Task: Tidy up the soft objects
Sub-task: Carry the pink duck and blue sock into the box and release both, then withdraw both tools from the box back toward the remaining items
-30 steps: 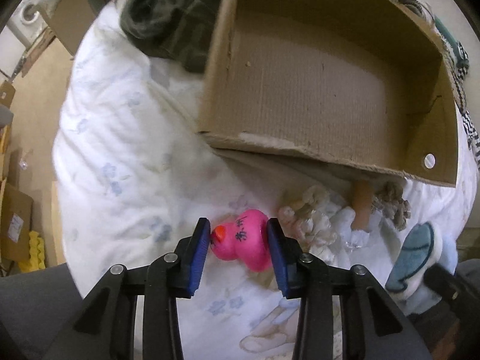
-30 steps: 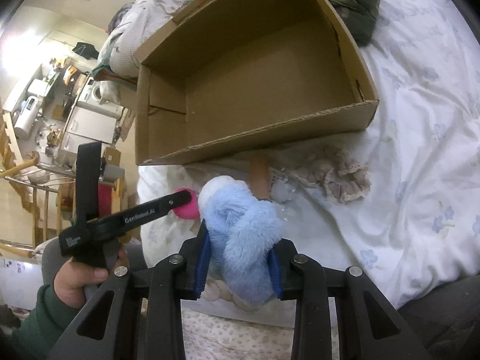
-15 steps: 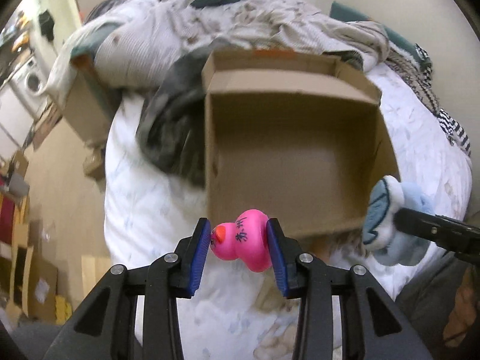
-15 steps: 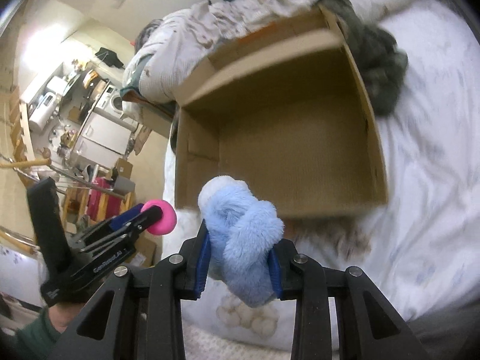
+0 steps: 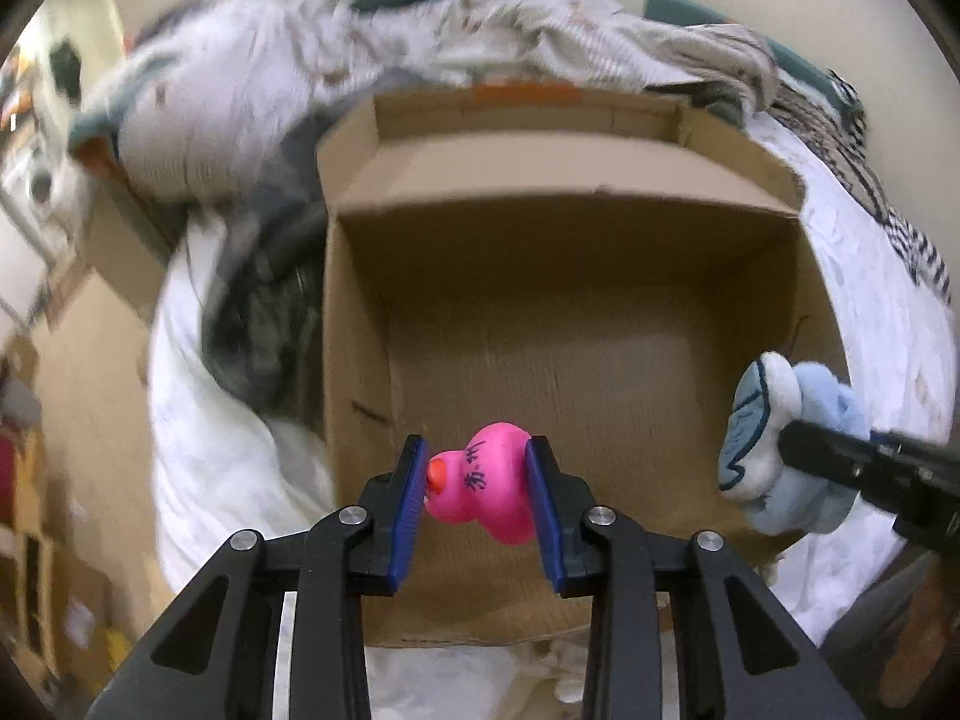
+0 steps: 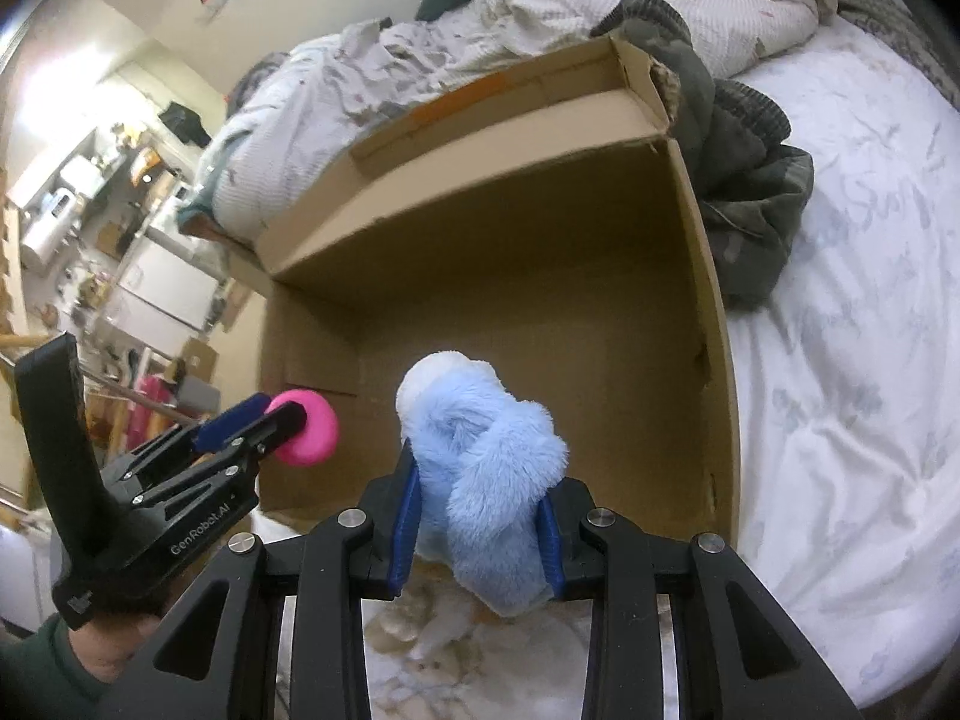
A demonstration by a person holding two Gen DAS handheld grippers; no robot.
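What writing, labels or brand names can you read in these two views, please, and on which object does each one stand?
"GenRobot.AI": white lettering on the side of the left hand-held gripper, seen in the right wrist view.
Dark handwritten characters on the side of the pink duck, between the blue pads: visible but not legible to me.
A small white mark low on the same gripper's black handle: too small to read.
The cardboard box shows no readable print.

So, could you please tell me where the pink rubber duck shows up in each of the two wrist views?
Left wrist view: the pink rubber duck sits bottom centre, clamped between the left gripper's blue pads.
Right wrist view: the duck is at the left, at the tips of the left gripper, seen side-on.
Shared landmark: the open cardboard box behind the duck in both.
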